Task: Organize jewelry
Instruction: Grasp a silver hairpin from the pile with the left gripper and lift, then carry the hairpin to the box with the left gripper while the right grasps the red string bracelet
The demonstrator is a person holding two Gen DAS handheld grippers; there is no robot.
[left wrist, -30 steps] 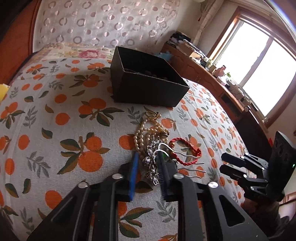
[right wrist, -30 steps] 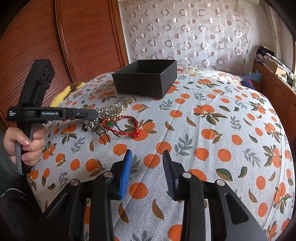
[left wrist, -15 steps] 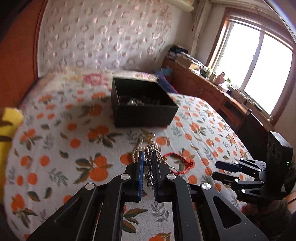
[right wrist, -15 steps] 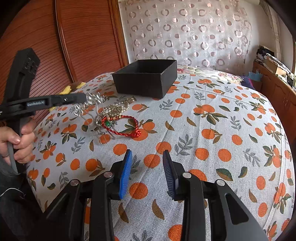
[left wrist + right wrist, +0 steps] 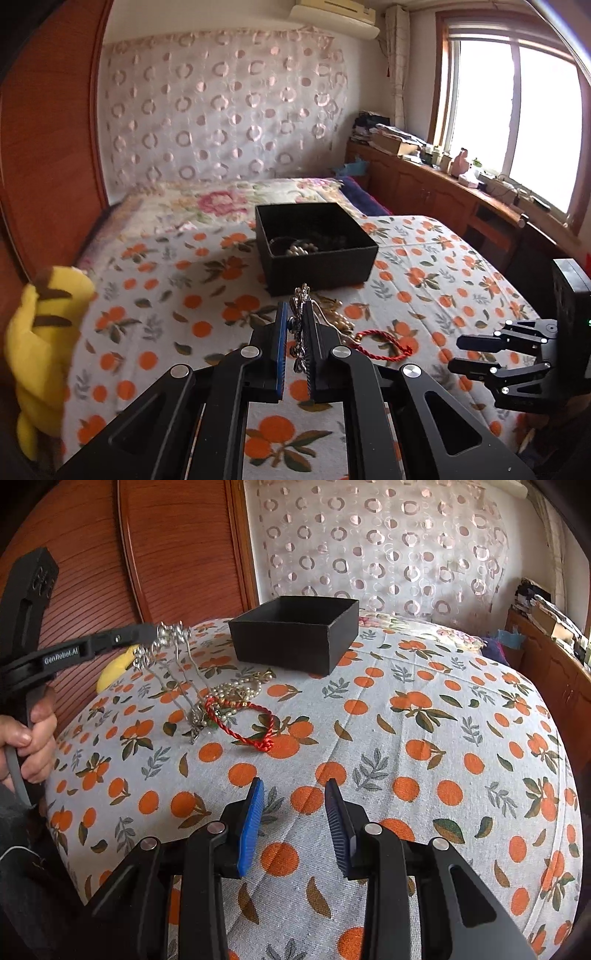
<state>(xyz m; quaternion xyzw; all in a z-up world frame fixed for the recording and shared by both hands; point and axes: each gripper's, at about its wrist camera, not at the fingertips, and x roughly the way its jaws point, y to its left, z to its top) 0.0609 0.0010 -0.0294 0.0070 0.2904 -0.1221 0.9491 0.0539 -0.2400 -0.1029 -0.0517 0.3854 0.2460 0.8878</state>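
Note:
My left gripper (image 5: 295,334) is shut on a silver ornate necklace (image 5: 301,325) and holds it lifted above the bed; in the right wrist view the necklace (image 5: 168,642) hangs from it, its chain trailing down to the pile. A pearl strand (image 5: 236,690) and a red braided cord bracelet (image 5: 243,723) lie on the orange-print bedspread (image 5: 424,738). A black open box (image 5: 314,243) with jewelry inside stands beyond them; it also shows in the right wrist view (image 5: 295,635). My right gripper (image 5: 293,827) is open and empty, low over the bedspread, near the bracelet.
A yellow plush toy (image 5: 48,332) lies at the bed's left edge by the wooden headboard (image 5: 177,546). A wooden cabinet (image 5: 443,192) with clutter runs under the window on the right. A floral pillow (image 5: 221,203) lies behind the box.
My left gripper closed on the silver necklace and lifted it up off the pile, toward the box. The right gripper has stayed still and open.

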